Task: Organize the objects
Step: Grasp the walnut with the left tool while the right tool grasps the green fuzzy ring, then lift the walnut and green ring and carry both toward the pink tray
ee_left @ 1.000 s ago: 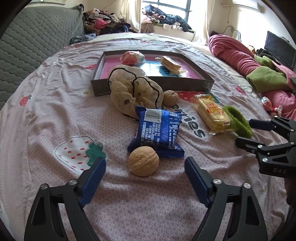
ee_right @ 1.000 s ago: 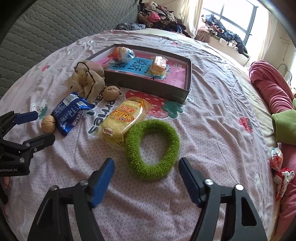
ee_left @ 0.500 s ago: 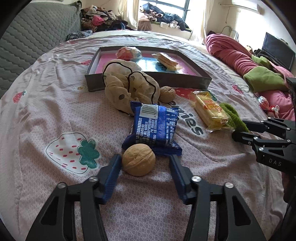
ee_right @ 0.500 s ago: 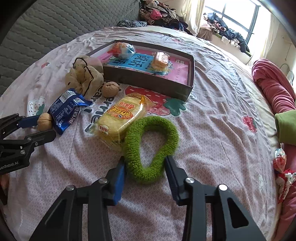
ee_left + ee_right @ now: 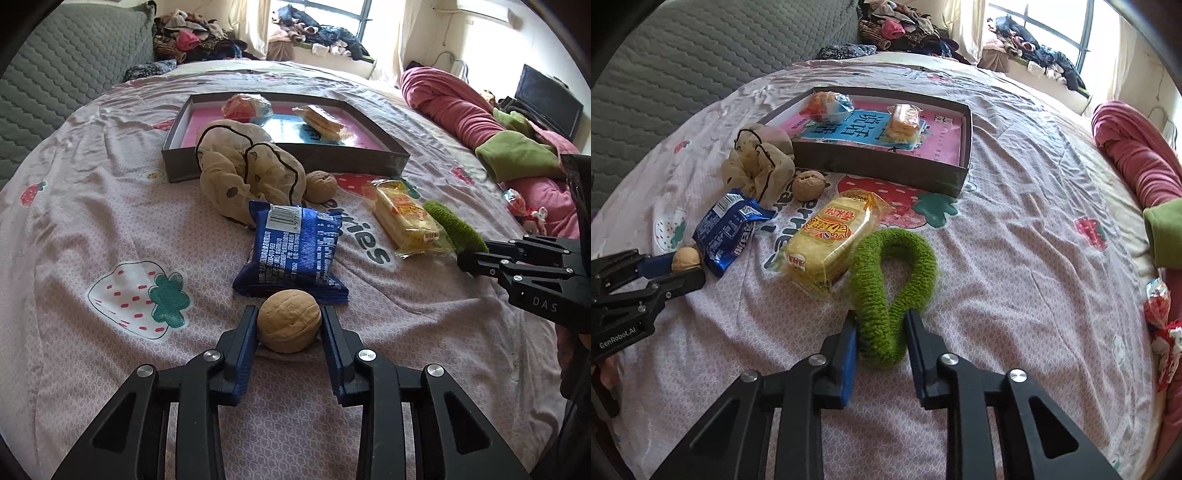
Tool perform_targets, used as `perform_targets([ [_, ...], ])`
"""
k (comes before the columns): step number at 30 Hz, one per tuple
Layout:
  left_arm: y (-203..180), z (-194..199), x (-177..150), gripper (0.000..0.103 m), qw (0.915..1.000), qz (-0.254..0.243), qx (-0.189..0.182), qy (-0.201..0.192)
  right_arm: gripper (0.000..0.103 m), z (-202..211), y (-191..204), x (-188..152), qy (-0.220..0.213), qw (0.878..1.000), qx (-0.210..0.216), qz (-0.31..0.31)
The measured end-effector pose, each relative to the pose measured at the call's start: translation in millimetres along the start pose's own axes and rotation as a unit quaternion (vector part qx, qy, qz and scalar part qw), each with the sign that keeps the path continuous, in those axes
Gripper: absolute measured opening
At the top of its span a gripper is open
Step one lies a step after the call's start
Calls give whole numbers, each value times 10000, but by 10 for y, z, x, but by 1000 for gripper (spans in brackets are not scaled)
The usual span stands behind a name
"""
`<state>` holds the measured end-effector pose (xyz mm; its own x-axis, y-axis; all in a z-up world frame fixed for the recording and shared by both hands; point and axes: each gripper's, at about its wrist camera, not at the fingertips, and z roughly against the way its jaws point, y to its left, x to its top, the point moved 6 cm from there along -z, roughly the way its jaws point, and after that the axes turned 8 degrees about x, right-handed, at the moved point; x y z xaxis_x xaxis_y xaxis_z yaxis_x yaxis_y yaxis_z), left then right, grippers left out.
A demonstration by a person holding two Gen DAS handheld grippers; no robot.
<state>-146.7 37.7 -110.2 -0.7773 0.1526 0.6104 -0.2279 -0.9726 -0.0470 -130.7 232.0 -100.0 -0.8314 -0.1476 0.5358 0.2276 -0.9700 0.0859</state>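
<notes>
My left gripper (image 5: 289, 321) is shut on a walnut (image 5: 289, 320) that rests on the bed, just in front of a blue snack packet (image 5: 293, 251). My right gripper (image 5: 879, 325) is shut on the near end of a green fuzzy ring (image 5: 892, 288), squeezing it narrow. A yellow cake packet (image 5: 827, 236) lies left of the ring. A second walnut (image 5: 808, 184) and a beige scrunchie (image 5: 759, 166) lie before the dark tray (image 5: 886, 170), which holds two wrapped snacks.
The bed sheet (image 5: 1015, 229) has strawberry prints. A pink quilt roll (image 5: 1137, 155) and green cloth (image 5: 1163, 232) lie at the right. A grey headboard (image 5: 701, 48) is at the far left. Clothes pile by the window.
Both grippers have moved forward and closed: the left jaws came in onto the walnut, and the right jaws pinched the green ring from a round loop into a narrow one.
</notes>
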Motion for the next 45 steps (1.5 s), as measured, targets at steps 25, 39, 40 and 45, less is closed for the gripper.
perform_targets([
  [25,-152,458,127,35,9994,-24,-15,-331,16,477,321,-15,-259,9985,468,98],
  [39,-210,863,288,35,9980,-70,59,-619,16,893,558,123,-633,9962,560,205],
  [40,-216,893,308,35,9980,-55,47,-633,16,920,571,135,-660,9961,554,206],
  [45,-275,1049,418,35,9970,-91,40,-763,16,1101,656,228,-812,9948,555,263],
])
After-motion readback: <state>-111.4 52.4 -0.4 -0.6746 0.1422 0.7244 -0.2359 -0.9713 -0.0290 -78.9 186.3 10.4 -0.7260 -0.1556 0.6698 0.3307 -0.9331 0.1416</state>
